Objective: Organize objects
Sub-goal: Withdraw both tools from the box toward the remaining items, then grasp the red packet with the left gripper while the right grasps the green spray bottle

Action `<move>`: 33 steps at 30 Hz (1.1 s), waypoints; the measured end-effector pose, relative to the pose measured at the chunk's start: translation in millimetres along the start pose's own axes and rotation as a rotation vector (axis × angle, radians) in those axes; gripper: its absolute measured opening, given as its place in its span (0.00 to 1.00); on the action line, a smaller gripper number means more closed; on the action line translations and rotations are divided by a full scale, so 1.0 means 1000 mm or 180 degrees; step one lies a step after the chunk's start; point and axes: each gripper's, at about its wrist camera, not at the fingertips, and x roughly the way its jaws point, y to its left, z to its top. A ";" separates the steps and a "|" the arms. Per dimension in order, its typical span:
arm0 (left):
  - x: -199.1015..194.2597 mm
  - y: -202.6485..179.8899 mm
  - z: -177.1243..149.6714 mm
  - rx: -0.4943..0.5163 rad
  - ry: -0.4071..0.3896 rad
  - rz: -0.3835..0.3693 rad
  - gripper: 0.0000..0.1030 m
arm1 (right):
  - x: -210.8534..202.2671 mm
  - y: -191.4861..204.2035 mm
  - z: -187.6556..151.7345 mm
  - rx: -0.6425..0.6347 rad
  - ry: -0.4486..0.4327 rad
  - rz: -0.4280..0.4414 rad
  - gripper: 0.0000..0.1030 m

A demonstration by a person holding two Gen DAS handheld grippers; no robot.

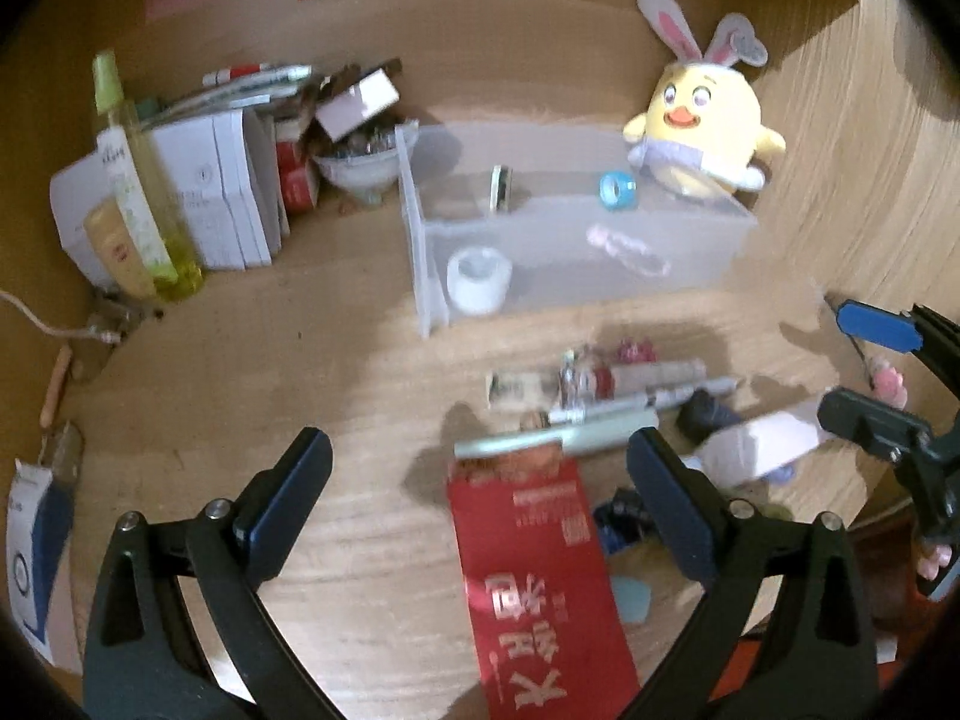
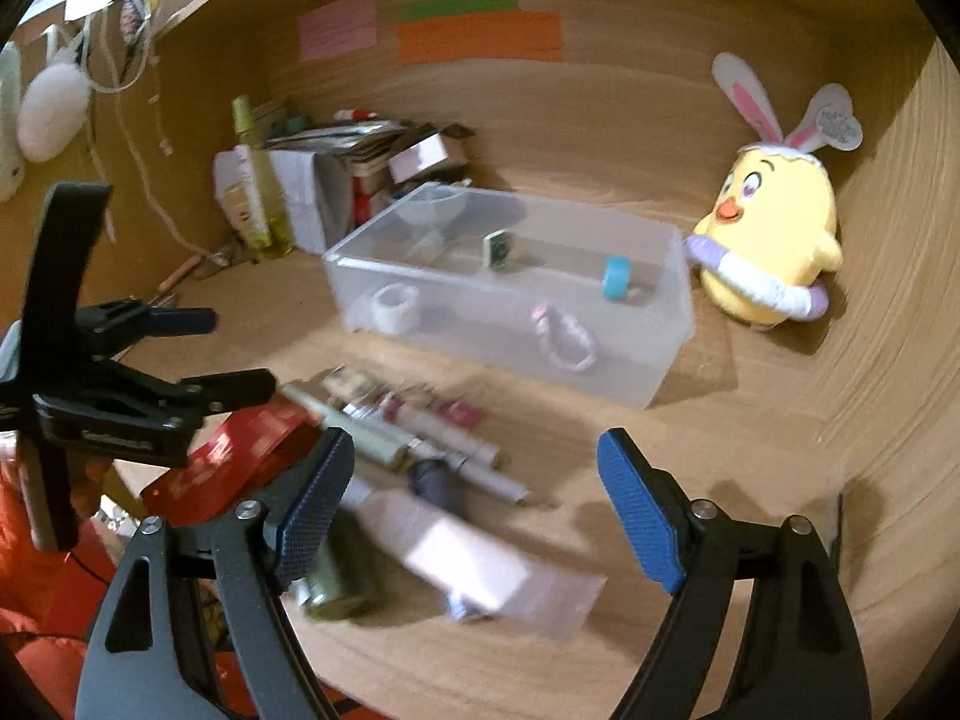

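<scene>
Both claws gape empty — left claw (image 1: 480, 474) over a red envelope (image 1: 534, 588), right claw (image 2: 474, 474) above scattered pens (image 2: 420, 438).

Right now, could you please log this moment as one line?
left tool: open, over red packet | right tool: open, empty | clear bin: holds tape rolls, bracelet | pens: on desk

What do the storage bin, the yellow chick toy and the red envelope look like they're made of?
The storage bin looks like frosted translucent plastic: its contents show hazily through the walls. The yellow chick toy looks like soft plush fabric, matte and rounded. The red envelope seems to be smooth printed paper or card, lying flat with light lettering.
</scene>
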 end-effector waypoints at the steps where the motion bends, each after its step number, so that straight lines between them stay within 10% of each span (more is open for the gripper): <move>1: 0.002 0.000 -0.004 -0.0015 0.0031 -0.0008 0.97 | 0.000 0.004 -0.004 0.0003 0.0010 0.0034 0.79; 13: 0.023 0.006 -0.027 -0.0214 0.0332 -0.0164 0.97 | 0.013 0.038 -0.036 -0.0079 0.0187 0.0355 0.77; 22: 0.032 0.003 -0.032 -0.0165 0.0388 -0.0137 0.97 | 0.040 0.045 -0.047 -0.0125 0.0451 0.0490 0.43; 33: 0.031 0.008 -0.024 -0.0150 0.0244 -0.0075 0.91 | 0.033 0.039 -0.044 -0.0078 0.0359 0.0504 0.37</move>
